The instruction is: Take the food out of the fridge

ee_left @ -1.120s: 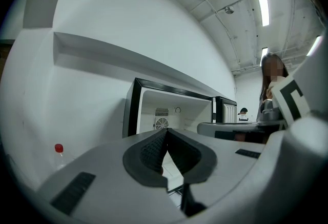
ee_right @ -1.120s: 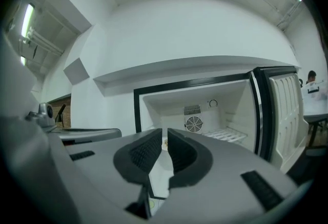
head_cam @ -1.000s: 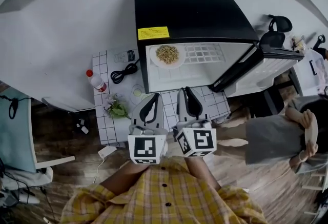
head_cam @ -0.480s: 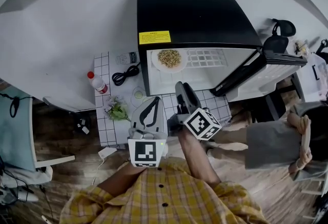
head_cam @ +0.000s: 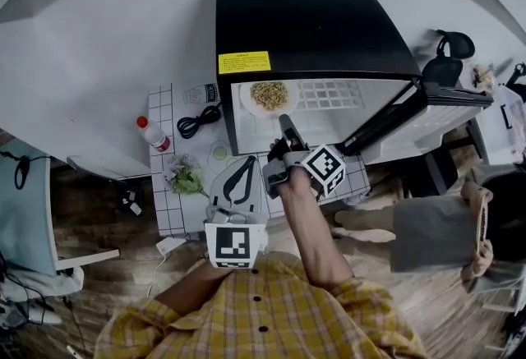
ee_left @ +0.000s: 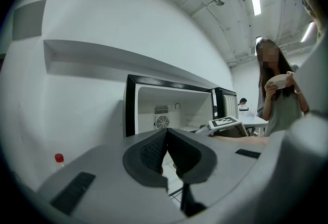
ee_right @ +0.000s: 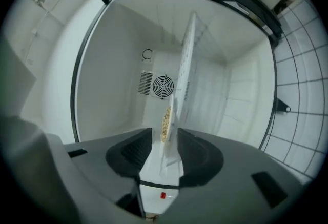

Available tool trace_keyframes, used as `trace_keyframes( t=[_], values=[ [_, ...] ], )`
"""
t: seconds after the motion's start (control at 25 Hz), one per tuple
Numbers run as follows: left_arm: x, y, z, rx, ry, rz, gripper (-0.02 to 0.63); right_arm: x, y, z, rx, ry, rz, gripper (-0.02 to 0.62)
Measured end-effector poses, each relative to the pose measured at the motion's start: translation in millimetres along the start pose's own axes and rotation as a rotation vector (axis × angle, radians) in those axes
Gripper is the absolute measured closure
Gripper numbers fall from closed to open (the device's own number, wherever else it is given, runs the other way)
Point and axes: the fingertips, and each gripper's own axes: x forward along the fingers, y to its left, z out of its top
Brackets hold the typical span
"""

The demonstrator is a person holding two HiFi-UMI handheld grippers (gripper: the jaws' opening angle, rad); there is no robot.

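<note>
A white plate (head_cam: 269,96) of yellowish food (head_cam: 269,92) sits on the shelf at the left of the open black fridge (head_cam: 312,12). My right gripper (head_cam: 283,126) is rolled on its side at the fridge mouth, just in front of the plate. In the right gripper view the plate (ee_right: 172,138) is seen edge-on, its rim between the jaws of the right gripper (ee_right: 165,135). Those jaws swung wide and have just been closing a little; gaps still show beside the rim. My left gripper (head_cam: 239,177) hangs back over the table, shut and empty, and its tips meet in the left gripper (ee_left: 166,131) view.
The fridge door (head_cam: 427,103) stands open to the right. On the tiled table (head_cam: 168,214) are a red-capped bottle (head_cam: 153,131), a black cable (head_cam: 200,117), a small glass (head_cam: 219,150) and greens (head_cam: 187,177). A person (head_cam: 444,226) stands at the right, near an office chair (head_cam: 448,53).
My right gripper has left its place beside the left one, moved forward to the fridge mouth, rolled onto its side and opened its jaws. The left gripper has stayed put.
</note>
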Motion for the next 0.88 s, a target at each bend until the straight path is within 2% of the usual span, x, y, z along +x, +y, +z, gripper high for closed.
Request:
trace_keyframes(
  t=[0.2, 0.4, 0.48, 0.56, 0.6, 0.76, 0.88],
  values=[
    [0, 3, -1, -0.001, 0.003, 0.007, 0.598, 14, -9, 1, 0.069, -0.001, -0.013, 0.45],
    [-3, 5, -3, -0.01, 0.012, 0.017, 0.598, 23, -18, 2, 0.13, -0.005, -0.038, 0.505],
    [-3, 6, -3, -0.011, 0.011, 0.017, 0.598, 25, -18, 3, 0.148, -0.01, -0.042, 0.508],
    [-5, 7, -5, -0.026, 0.018, 0.019, 0.598, 25, -15, 3, 0.14, -0.019, -0.042, 0.53],
    [-5, 7, -5, -0.034, 0.022, 0.02, 0.598, 24, -13, 3, 0.125, -0.026, -0.042, 0.575],
    [-6, 3, -5, -0.03, 0.015, 0.011, 0.598, 17, -8, 9, 0.088, -0.042, -0.049, 0.577],
    [-6, 1, -4, -0.039, 0.012, 0.008, 0.598, 10, -9, 10, 0.103, -0.05, -0.043, 0.577]
  ],
)
